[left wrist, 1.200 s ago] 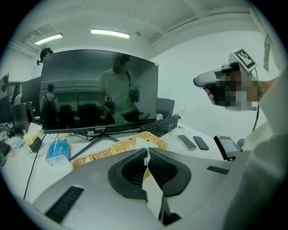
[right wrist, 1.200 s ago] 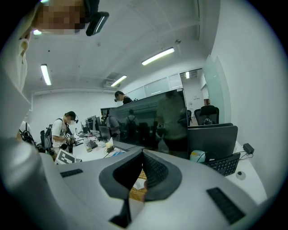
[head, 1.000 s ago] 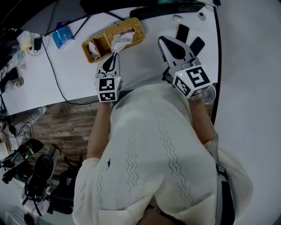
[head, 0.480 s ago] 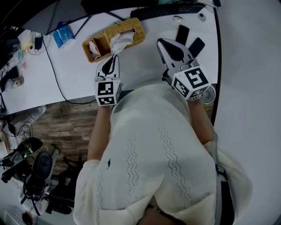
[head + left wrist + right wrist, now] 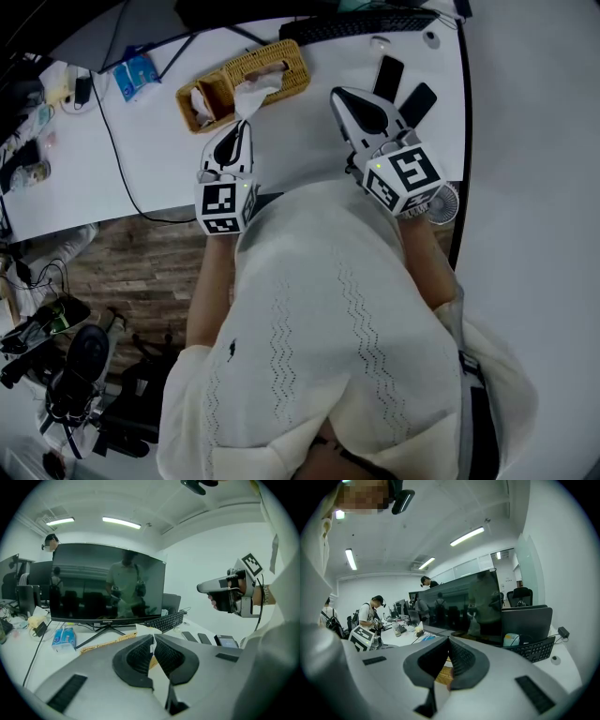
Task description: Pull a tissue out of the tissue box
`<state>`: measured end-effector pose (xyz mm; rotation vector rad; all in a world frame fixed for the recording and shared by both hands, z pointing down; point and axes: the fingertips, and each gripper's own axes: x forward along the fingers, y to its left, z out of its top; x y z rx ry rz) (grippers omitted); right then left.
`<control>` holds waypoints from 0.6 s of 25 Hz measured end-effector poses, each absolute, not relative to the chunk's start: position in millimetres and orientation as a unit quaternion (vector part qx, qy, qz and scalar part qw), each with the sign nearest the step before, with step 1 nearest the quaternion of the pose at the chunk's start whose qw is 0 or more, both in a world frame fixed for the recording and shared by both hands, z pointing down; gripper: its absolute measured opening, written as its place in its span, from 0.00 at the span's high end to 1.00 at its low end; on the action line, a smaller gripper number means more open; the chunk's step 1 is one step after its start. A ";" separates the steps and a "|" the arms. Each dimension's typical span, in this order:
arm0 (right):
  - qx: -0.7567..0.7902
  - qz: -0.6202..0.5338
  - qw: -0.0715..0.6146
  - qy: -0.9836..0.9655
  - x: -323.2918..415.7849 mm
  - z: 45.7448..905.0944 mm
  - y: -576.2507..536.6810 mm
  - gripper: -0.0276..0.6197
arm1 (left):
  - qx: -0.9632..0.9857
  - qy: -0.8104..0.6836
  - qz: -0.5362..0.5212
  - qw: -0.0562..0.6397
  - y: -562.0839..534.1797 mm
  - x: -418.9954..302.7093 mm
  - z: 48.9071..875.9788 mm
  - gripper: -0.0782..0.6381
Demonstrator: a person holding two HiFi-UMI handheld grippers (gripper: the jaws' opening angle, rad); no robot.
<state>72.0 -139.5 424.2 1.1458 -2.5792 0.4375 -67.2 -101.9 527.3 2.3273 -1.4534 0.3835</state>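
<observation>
A wicker tissue box (image 5: 281, 61) lies on the white desk (image 5: 141, 178), and a white tissue (image 5: 255, 91) rises from its slot. My left gripper (image 5: 246, 125) sits just in front of the box, shut on the tissue's lower end. In the left gripper view the left gripper (image 5: 153, 637) shows a thin white strip of tissue (image 5: 143, 628) pinched between its pads. My right gripper (image 5: 336, 94) hovers to the right of the box, shut, with nothing held. In the right gripper view the right gripper (image 5: 448, 640) has the wicker box (image 5: 443, 674) showing below its closed tips.
A keyboard (image 5: 366, 21) and a monitor (image 5: 108, 583) stand at the desk's back. Two phones (image 5: 389, 70) lie right of the right gripper, with a small fan (image 5: 445, 202) at the desk's near right edge. A blue packet (image 5: 136, 75) and a black cable (image 5: 117, 150) lie left.
My left gripper has drawn back toward the person, and the tissue has stretched out of the box with it. The right gripper has drifted slightly left.
</observation>
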 end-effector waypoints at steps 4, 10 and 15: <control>0.394 0.151 0.144 -0.895 69.6 425.8 -137.6 0.96 | 0.826 -0.518 0.125 0.183 -100.3 -67.7 517.3 0.87; 0.393 0.148 0.143 -0.896 68.5 425.4 -135.6 0.96 | 0.830 -0.519 0.101 0.178 -100.3 -66.7 498.7 0.87; 0.394 0.149 0.141 -0.896 68.9 424.1 -132.5 0.96 | 0.830 -0.519 0.084 0.184 -97.7 -67.5 489.2 0.87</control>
